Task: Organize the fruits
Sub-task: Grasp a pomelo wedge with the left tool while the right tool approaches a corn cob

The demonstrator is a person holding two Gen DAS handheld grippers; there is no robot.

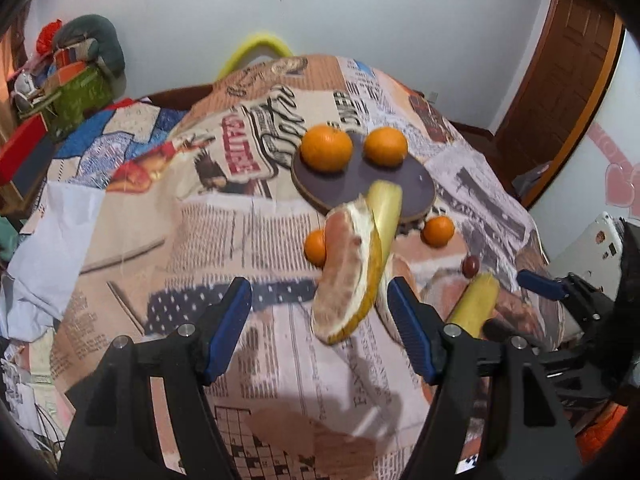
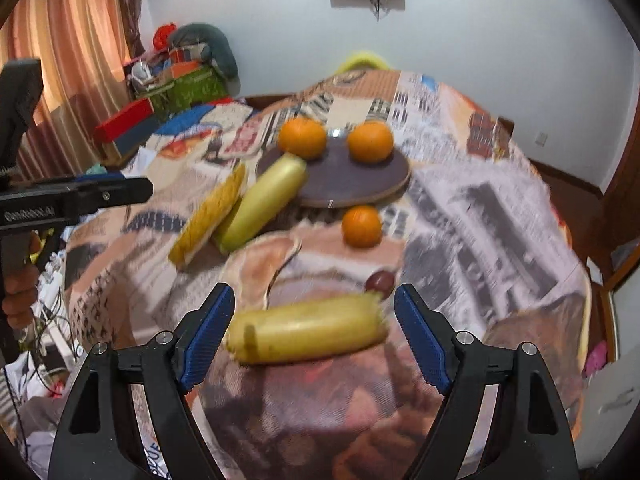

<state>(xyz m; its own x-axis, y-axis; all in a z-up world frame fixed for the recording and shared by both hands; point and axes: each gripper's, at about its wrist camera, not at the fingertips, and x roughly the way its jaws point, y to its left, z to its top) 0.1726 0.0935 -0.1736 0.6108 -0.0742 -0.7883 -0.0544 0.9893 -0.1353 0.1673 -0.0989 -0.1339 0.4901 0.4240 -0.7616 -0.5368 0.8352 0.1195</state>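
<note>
**Both tongs apart over the fruit on a newspaper-print cloth**

Blue-padded left tongs stand apart with nothing pressed between them. A pomelo wedge stands on its edge just beside the right pad, with its pink flesh turned to the camera. It leans on a yellow-green rind piece that reaches the rim of the round dark board.

Two big oranges sit on the far half of the board. Two small tangerines lie on the cloth, one on each side of the wedge. A dark red small fruit lies near the second yellow piece.

The right tongs are also apart. This second yellow piece lies crosswise between the pads, and a clear gap shows at its right end.

The worktop carries a cloth printed like old newspapers, with a crossword grid near the camera. Its large script headline I cannot read with certainty. On the side of the left tongs, in the right wrist view, small letters seem to read "GenRobot.AI".
</note>
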